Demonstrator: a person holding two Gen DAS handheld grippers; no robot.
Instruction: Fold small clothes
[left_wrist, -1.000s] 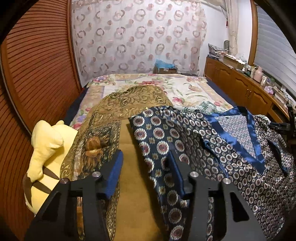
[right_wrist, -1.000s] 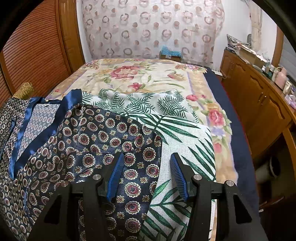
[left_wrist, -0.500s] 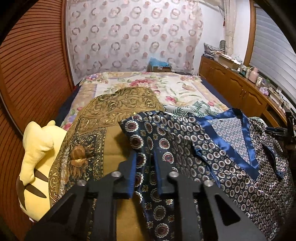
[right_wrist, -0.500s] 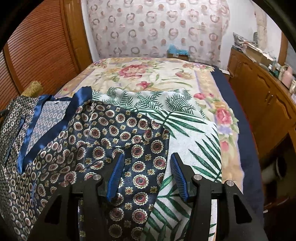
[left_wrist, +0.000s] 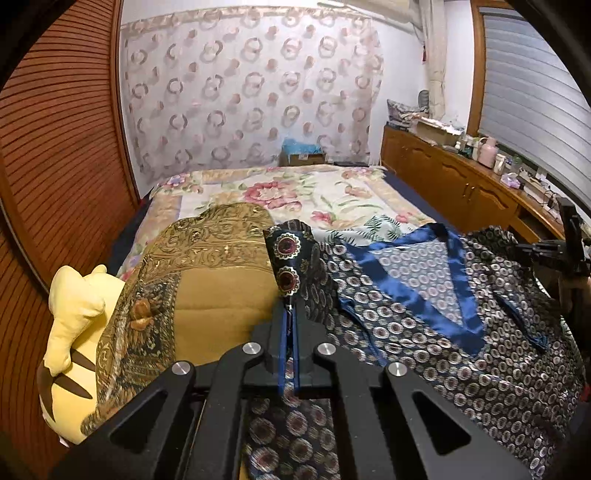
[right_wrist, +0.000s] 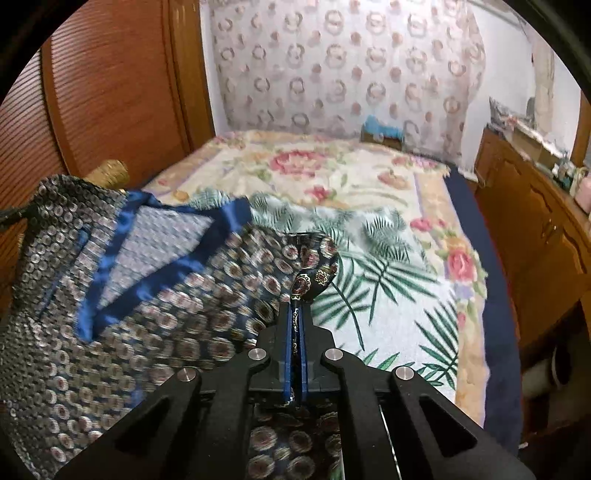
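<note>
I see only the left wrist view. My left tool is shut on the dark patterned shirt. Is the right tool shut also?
Observer: Yes. The right tool is shut on the dark patterned shirt, pinching its edge.
Operator: What lies under the shirt on that side?
Observer: A white cloth with green palm leaves, spread on the floral bedspread.
Operator: Is that view sharp?
Observer: No, the shirt is blurred there.
</note>
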